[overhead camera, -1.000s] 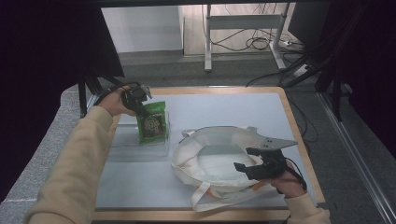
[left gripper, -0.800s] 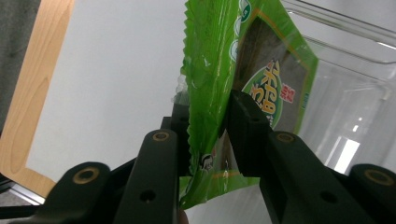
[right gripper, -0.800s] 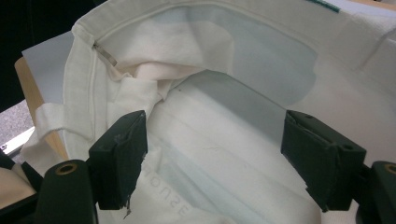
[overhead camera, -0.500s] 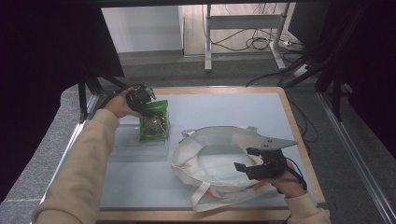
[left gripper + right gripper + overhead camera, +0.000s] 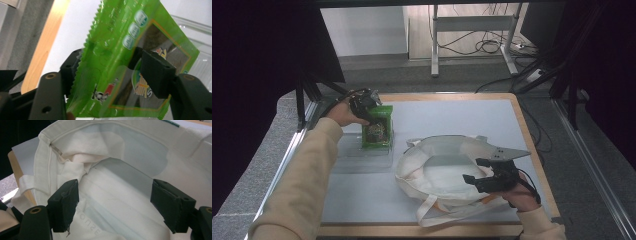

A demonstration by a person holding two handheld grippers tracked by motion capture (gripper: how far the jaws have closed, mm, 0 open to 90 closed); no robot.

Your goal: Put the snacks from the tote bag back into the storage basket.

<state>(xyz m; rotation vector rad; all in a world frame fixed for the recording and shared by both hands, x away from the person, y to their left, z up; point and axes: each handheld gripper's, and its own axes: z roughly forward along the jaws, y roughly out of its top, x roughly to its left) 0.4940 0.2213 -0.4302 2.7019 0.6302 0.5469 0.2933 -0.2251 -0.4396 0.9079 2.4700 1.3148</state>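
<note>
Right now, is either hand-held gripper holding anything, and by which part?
Nothing is gripped. The left hand-held gripper has just been opening around the green snack packet; the right hand-held gripper stands open over the white tote bag.

A lab or test room: a wood-edged table (image 5: 532,145) with a grey mat stands inside a black frame (image 5: 307,95). Beyond the table, loose cables (image 5: 492,46) lie on the floor by a metal desk leg (image 5: 433,45).
</note>
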